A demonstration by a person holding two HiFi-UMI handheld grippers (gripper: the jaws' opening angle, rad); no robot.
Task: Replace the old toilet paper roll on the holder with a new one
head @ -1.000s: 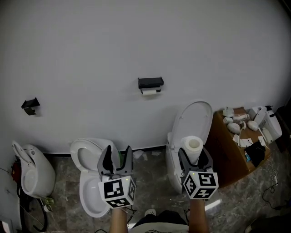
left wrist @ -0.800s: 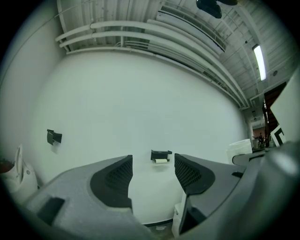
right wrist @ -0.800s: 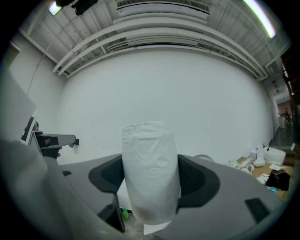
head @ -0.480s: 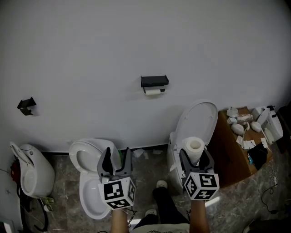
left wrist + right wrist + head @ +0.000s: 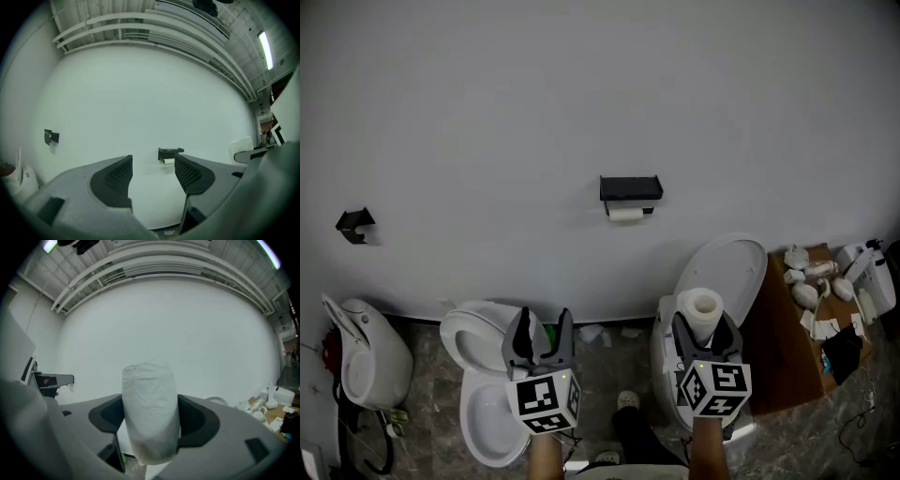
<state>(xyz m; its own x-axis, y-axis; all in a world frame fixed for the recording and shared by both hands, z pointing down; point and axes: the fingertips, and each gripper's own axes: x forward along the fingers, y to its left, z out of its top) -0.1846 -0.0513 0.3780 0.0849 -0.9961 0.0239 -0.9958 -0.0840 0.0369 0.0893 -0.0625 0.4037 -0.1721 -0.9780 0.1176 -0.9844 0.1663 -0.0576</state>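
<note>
A plain white wall [image 5: 581, 94] meets a grey marbled floor [image 5: 600, 367]. An open white ceramic toilet [image 5: 483, 422] and a second, lid-raised toilet [image 5: 727, 272] stand beside a cluttered brown wooden cabinet [image 5: 778, 356].

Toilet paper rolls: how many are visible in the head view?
2. One full roll stands upright in the right tongs; one small roll sits on the black wall holder. More may be hidden.

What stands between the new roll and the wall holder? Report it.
Nothing visible stands in the open space between the new roll and the holder. The old roll hangs on the holder, filling the spot it must take.
</note>
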